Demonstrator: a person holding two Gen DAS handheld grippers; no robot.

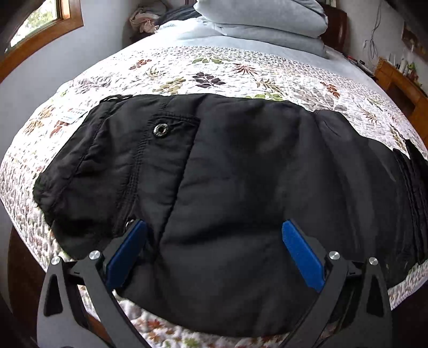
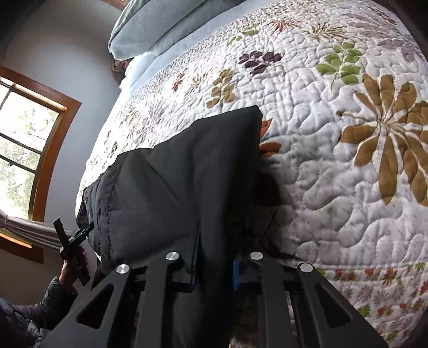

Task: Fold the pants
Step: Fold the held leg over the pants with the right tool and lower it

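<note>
Black padded pants (image 1: 240,174) lie folded across the near edge of a bed with a floral quilt (image 1: 214,72); a pocket with a metal snap (image 1: 160,130) faces up on the left. My left gripper (image 1: 214,241) is open, its blue pads (image 1: 128,246) spread just above the pants near the front edge, holding nothing. In the right wrist view my right gripper (image 2: 215,267) is shut on the pants' end (image 2: 187,174), lifting the black fabric off the quilt (image 2: 334,120). The left gripper (image 2: 72,243) shows there at far left.
Folded grey-blue bedding (image 1: 267,24) is stacked at the head of the bed. A wooden-framed window (image 2: 26,150) is on the left wall. A wooden dresser (image 1: 401,85) stands at the right. The bed's wooden frame (image 1: 24,267) runs below the quilt edge.
</note>
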